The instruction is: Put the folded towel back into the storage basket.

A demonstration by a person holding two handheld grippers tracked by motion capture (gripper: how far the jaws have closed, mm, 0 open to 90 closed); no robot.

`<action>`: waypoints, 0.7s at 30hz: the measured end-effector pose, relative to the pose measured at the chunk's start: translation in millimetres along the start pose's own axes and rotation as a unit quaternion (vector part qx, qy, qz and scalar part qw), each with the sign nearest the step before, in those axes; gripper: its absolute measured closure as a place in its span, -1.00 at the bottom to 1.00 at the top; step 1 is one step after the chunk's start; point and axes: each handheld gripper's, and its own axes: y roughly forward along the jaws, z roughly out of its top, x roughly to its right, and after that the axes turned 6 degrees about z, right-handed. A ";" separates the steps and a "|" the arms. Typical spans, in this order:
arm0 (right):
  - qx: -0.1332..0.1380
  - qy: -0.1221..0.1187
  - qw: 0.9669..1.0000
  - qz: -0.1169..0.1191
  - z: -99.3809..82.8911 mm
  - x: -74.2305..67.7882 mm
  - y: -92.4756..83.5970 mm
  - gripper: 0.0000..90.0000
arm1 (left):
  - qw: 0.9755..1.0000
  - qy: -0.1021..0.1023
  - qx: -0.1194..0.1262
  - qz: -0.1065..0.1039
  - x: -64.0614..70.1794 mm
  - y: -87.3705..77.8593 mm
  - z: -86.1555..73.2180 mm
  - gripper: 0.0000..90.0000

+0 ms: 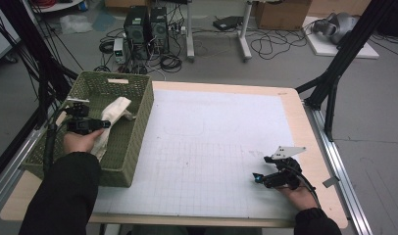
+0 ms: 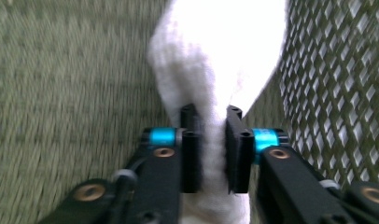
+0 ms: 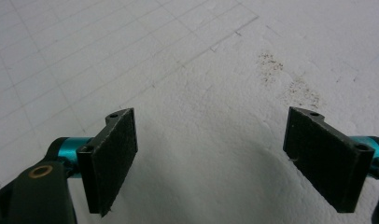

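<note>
Inside the green woven basket [image 1: 133, 127] at the worktop's [image 1: 226, 147] left edge, the left gripper [image 2: 211, 149] pinches a white cloth [image 2: 215, 65] whose length runs away from its fingers, while the right gripper [image 3: 211, 158], fingers spread, rests well apart.

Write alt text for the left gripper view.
The left gripper is clamped on a white cloth, its two black jaws pinching a fold that bunches upward. Behind it are the woven floor and lattice wall of a green basket, slightly blurred.
</note>
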 end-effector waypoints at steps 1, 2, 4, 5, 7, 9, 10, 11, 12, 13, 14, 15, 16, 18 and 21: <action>-0.002 0.000 1.000 0.002 0.1 -0.2 0.6 -0.62 | 1.000 -0.010 -0.018 0.001 -0.7 2.8 -0.9 0.22; -0.002 -0.003 1.000 0.002 0.1 -0.2 1.4 -0.62 | 1.000 -0.011 -0.021 0.002 -1.0 2.5 -0.8 0.10; -0.005 -0.002 1.000 0.003 0.1 -0.1 2.3 -0.62 | 1.000 -0.007 -0.017 0.018 -0.8 0.4 0.1 0.10; -0.006 -0.001 1.000 0.004 0.0 -0.2 2.4 -0.62 | 1.000 -0.003 -0.018 0.020 -1.2 -0.4 0.2 0.11; -0.005 -0.003 1.000 0.004 0.1 -0.4 2.0 -0.62 | 0.999 0.005 -0.028 0.025 -0.9 -1.3 0.2 0.12; -0.005 -0.004 1.000 0.004 -0.1 -0.2 1.4 -0.62 | 0.999 0.022 -0.037 0.027 0.2 -3.5 0.4 0.18; -0.006 0.000 1.000 0.003 -0.2 -0.4 1.1 -0.62 | 0.998 0.031 -0.044 0.028 0.4 -5.5 0.5 0.20; -0.005 0.000 1.000 0.004 -0.3 -0.1 1.1 -0.62 | 0.998 0.041 -0.047 0.028 0.3 -7.0 0.5 0.22; -0.005 0.000 1.000 0.005 -0.3 -0.2 1.2 -0.62 | 0.997 0.054 -0.053 0.030 0.5 -8.7 0.3 0.23; -0.006 -0.001 1.000 0.005 -0.3 0.0 1.5 -0.62 | 0.995 0.063 -0.066 0.034 0.2 -10.0 0.1 0.25; -0.007 -0.001 1.000 0.004 -0.3 0.0 2.0 -0.62 | 0.994 0.075 -0.077 0.038 -0.4 -11.4 -0.4 0.25; -0.007 -0.003 1.000 0.006 -0.2 0.0 2.4 -0.62 | 0.990 0.090 -0.096 0.045 -1.5 -12.4 -1.0 0.26; -0.008 -0.004 1.000 0.006 -0.1 -0.3 2.6 -0.62 | 0.987 0.098 -0.112 0.053 -2.4 -12.6 -1.4 0.28; -0.008 -0.004 1.000 0.007 0.0 -0.5 2.7 -0.62 | 0.984 0.099 -0.137 0.049 -3.6 -10.3 -3.8 0.30; -0.006 -0.005 1.000 0.007 0.6 -0.5 2.4 -0.62 | 0.975 0.119 -0.175 0.062 -0.1 -1.9 -7.7 0.49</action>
